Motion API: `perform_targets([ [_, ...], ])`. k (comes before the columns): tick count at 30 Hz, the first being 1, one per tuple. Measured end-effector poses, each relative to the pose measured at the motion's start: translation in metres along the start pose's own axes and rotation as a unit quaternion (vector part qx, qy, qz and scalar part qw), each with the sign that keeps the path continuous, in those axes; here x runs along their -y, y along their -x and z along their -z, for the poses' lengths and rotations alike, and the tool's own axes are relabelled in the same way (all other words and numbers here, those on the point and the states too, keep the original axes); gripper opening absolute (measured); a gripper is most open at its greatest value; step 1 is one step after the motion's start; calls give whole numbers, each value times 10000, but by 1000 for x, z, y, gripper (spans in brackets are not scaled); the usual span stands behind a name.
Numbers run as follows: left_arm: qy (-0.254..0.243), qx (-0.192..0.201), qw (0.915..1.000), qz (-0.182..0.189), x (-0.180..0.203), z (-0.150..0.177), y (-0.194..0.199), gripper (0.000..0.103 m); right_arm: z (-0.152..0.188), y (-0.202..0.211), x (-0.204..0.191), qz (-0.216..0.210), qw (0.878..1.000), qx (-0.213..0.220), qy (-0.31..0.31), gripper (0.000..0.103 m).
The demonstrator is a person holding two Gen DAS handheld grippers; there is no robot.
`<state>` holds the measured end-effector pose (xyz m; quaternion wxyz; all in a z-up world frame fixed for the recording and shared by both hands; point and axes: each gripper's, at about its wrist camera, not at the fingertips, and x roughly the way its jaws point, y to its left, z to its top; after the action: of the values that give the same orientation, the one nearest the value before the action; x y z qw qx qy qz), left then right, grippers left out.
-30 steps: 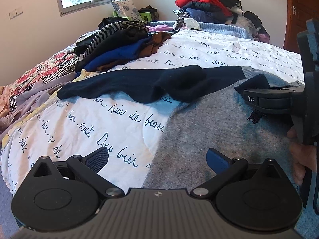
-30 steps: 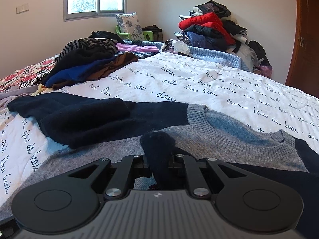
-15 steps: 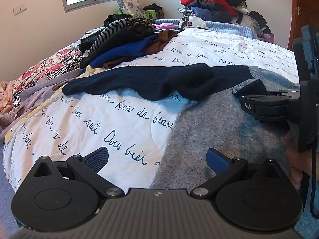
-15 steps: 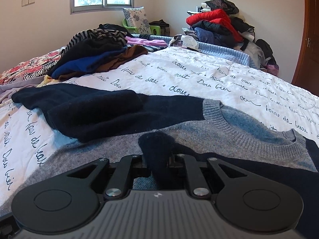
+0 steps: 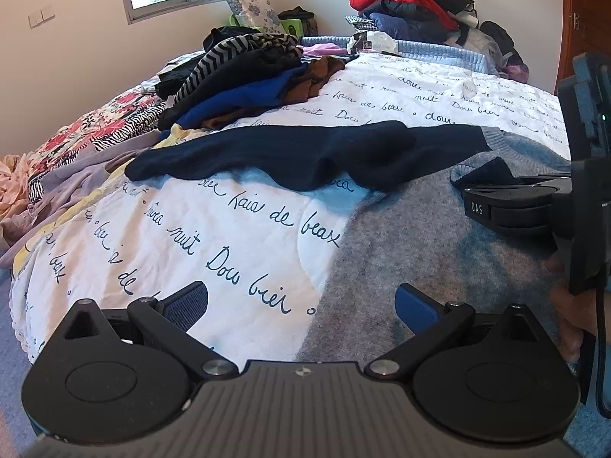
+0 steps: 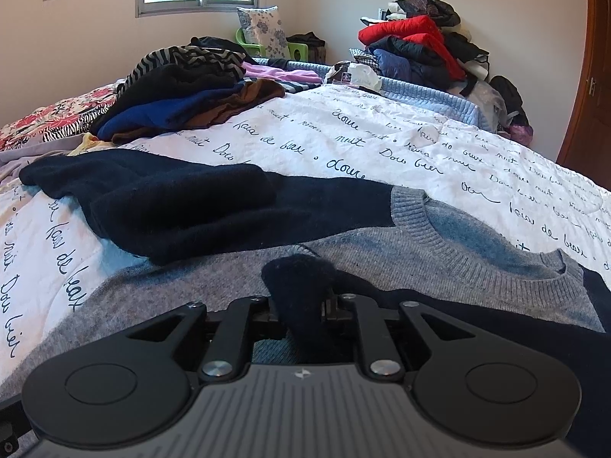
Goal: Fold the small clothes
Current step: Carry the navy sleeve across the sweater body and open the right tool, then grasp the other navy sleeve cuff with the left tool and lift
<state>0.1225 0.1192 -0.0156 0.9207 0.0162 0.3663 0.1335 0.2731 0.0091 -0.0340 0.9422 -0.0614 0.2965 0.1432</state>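
Note:
A grey sweater (image 5: 420,236) with navy sleeves lies flat on the white bedspread (image 5: 191,236), its ribbed collar (image 6: 469,244) towards the far side. One navy sleeve (image 6: 172,206) stretches out to the left, bunched on itself. My right gripper (image 6: 301,305) is shut on the other navy sleeve's cuff (image 6: 298,282), which it holds over the grey chest. In the left wrist view that gripper (image 5: 469,191) comes in from the right, with a hand below it. My left gripper (image 5: 301,301) is open, wide apart above the sweater's near left edge, with nothing between its fingers.
A pile of dark, blue, brown and striped clothes (image 5: 248,84) lies on the far left of the bed. Another heap with a red jacket (image 6: 412,45) stands at the back by the wall. A wooden door (image 6: 588,76) is on the right. Floral bedding (image 5: 95,126) hangs at the left edge.
Hardly anything. The right gripper has drifted slightly with the navy cuff still clamped in it. The left gripper stays open in the same spot.

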Motion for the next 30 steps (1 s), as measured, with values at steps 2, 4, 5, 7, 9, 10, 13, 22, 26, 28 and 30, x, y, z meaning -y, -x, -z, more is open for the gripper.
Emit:
perform_targets([
  [2, 0, 5, 10000, -13, -1, 0, 0, 103, 0, 0, 0, -7, 10000, -3, -4, 16],
  [4, -2, 11, 10000, -34, -3, -1, 0, 103, 0, 0, -1, -42, 10000, -15, -9, 20],
  [5, -4, 9, 10000, -39, -4, -1, -1, 103, 0, 1, -1, -69, 10000, -22, -8, 24],
  [7, -5, -26, 10000, 2, -10, -1, -3, 103, 0, 2, -3, -180, 9998, -58, -12, 36],
  [9, 37, -74, 10000, -38, -19, -4, -8, 103, 0, 7, -6, -403, 9992, -55, -4, 59],
  [10, 72, -92, 9999, -87, -25, -6, -11, 103, 0, 11, -8, -512, 9987, -43, -5, 66],
  [13, 313, -107, 9991, -274, -52, -15, -20, 103, 0, 22, -11, -798, 9968, -63, -5, 66],
  [22, 2084, -400, 9772, 82, -162, -62, -73, 103, 15, 69, 10, -946, 9953, 120, -170, 67],
  [26, 3320, -357, 9370, 1024, -204, -73, -106, 103, 27, 86, 24, -868, 9956, 162, -324, 67],
  [28, 3970, -439, 9037, 1542, -218, -73, -126, 103, 33, 92, 31, -833, 9955, 151, -422, 67],
  [30, 4483, -475, 8702, 1989, -227, -72, -147, 102, 37, 99, 35, -806, 9955, 183, -468, 67],
])
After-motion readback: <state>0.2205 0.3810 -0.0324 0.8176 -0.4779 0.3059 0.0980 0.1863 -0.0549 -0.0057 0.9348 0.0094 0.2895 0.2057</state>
